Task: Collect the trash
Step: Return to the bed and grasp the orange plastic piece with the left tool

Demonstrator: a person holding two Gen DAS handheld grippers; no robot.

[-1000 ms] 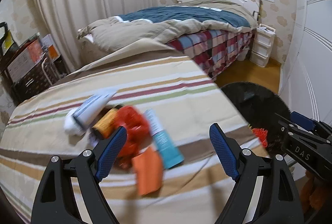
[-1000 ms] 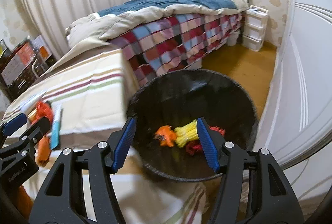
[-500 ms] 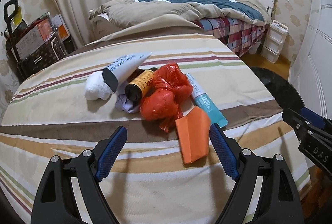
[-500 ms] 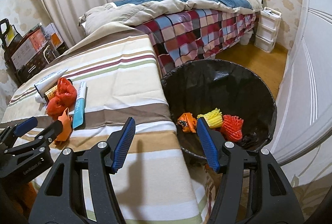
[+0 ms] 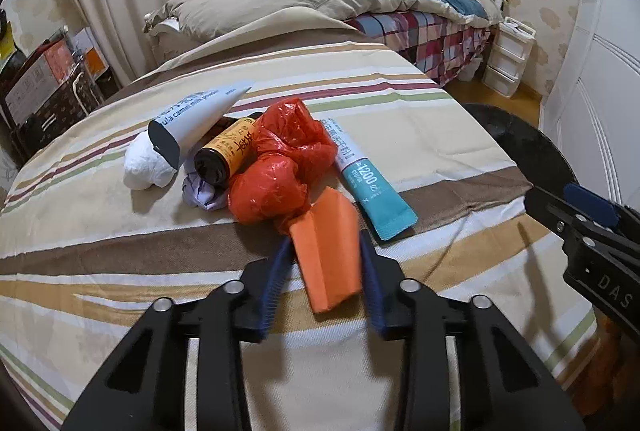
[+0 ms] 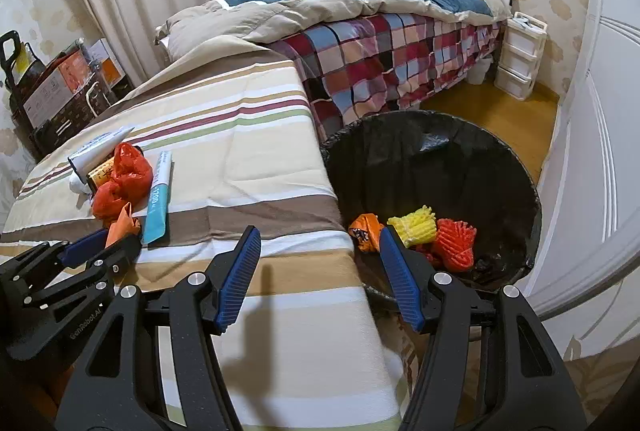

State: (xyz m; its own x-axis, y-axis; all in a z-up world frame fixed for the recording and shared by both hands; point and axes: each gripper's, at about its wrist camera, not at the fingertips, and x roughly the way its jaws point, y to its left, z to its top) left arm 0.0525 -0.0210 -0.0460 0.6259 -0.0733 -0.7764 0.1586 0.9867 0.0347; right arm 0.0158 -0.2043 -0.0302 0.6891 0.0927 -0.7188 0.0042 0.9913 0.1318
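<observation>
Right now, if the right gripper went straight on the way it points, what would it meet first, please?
Probably the near rim of the black trash bin beside the striped cloth: the open right gripper aims about where the two meet, with nothing between its fingers. Depth is unclear, so it might meet the cloth edge instead.

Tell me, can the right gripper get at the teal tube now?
Probably yes. The right gripper is open and empty, and bare striped cloth lies between it and the teal tube. Only the left gripper, shut on orange paper, crowds the tube's near end.
</observation>
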